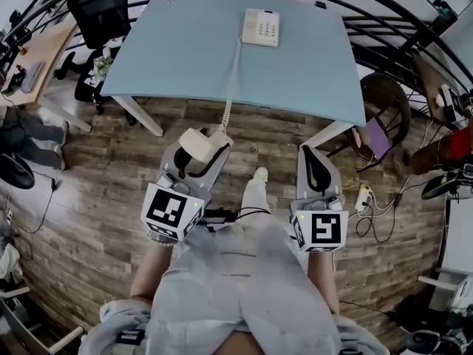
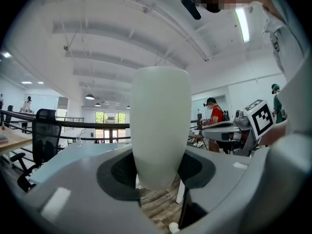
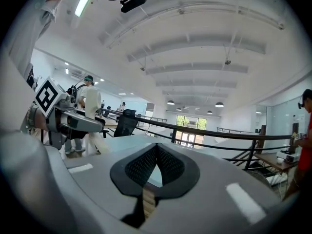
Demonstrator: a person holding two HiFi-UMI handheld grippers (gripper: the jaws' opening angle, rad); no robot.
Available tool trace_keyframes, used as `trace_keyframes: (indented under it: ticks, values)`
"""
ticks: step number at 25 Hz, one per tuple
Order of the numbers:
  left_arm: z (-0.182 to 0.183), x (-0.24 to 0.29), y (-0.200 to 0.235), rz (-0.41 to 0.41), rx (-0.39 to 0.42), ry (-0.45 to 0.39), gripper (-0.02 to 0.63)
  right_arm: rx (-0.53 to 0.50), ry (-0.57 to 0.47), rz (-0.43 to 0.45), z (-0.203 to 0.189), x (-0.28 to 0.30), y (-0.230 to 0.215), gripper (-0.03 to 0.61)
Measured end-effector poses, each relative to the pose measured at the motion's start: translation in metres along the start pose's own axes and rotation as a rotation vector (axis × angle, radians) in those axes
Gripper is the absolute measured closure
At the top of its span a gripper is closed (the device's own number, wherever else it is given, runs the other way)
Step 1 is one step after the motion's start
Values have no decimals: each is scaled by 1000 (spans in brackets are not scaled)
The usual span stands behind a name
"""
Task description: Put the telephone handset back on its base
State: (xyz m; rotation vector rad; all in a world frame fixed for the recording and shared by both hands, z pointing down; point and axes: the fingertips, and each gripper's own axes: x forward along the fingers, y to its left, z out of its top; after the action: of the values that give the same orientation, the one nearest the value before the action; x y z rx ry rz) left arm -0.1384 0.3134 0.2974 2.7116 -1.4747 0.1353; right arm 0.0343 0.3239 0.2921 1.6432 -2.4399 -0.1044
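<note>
A wood-plank floor spreads below a pale blue table, with a black railing curving behind it. The left gripper is held off the table's near edge, above the floor, its jaws clamped on the handset. The dark pads press against the handset from both sides, as the left gripper view shows. The handset is smooth, cream-white and rounded, narrower where the pads pinch it and wider higher up. In that view its long axis stands upright, crossing the line of the jaws, with the free end rising toward the ceiling. From its far end a coiled cord of the same pale colour runs straight up over the table edge to the base. The base lies flat near the table's far edge, keypad up, well apart from the handset. The right gripper hangs beside the left over the floor, jaws pressed together with nothing between them. There are two grippers, one handset, one cord and one base.
</note>
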Motion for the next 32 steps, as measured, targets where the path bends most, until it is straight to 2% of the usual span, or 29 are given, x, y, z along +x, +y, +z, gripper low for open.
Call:
trace_keyframes:
  ticks: [12,26,32]
  values:
    - [1,35,17,36,-17,-13,405,-32,-13,40,4,37,-21,572]
    - [12,141,38,92,-19,-7,405,-45,-11,126,-2,135,-94,572]
    - [17,189,58,143,-30,6,407,-34,-14,176,-6,186,-125,572]
